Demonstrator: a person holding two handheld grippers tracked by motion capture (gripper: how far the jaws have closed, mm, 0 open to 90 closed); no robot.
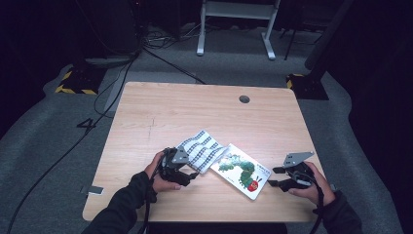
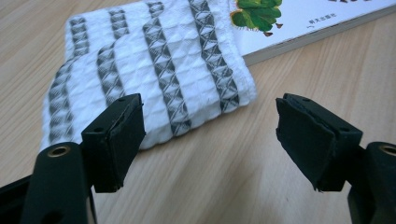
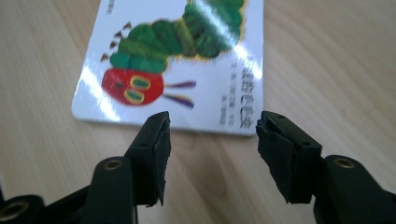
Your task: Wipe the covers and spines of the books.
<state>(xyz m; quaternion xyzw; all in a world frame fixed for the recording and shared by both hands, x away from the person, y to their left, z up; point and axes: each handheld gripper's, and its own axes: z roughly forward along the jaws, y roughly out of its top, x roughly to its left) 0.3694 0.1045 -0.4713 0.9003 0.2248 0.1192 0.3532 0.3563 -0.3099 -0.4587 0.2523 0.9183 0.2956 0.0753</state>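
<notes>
Picture book (image 1: 242, 170) with a green caterpillar on its white cover is lying flat on the wooden table (image 1: 195, 105), near the front edge and a little right of centre, turned at an angle. Overlapping its left edge is a folded white cloth (image 1: 201, 149) with wavy grey stripes; in the left gripper view the cloth (image 2: 154, 74) is covering one end of the book (image 2: 299, 23).

You are holding your left gripper (image 1: 187, 174) just beside the near left corner of the cloth, with your left hand (image 1: 158, 176) resting low over the table. Seen along that gripper (image 2: 208, 140), its jaws are standing apart with nothing between them; the left pad (image 2: 116, 140) is sitting in front of the cloth's near edge, and bare wood is showing in the gap.

You are holding your right gripper (image 1: 275, 176) just off the book's right corner, apart from it, with your right hand (image 1: 311, 185) behind it near the table's right edge. In the right gripper view that gripper (image 3: 212, 154) is pointing at the book's (image 3: 177, 65) near edge, where the caterpillar's red head is printed. Its jaws are parted and gripping nothing; the book's edge is lying just beyond the fingertips (image 3: 156, 149), and whether it is touching them I cannot tell.
</notes>
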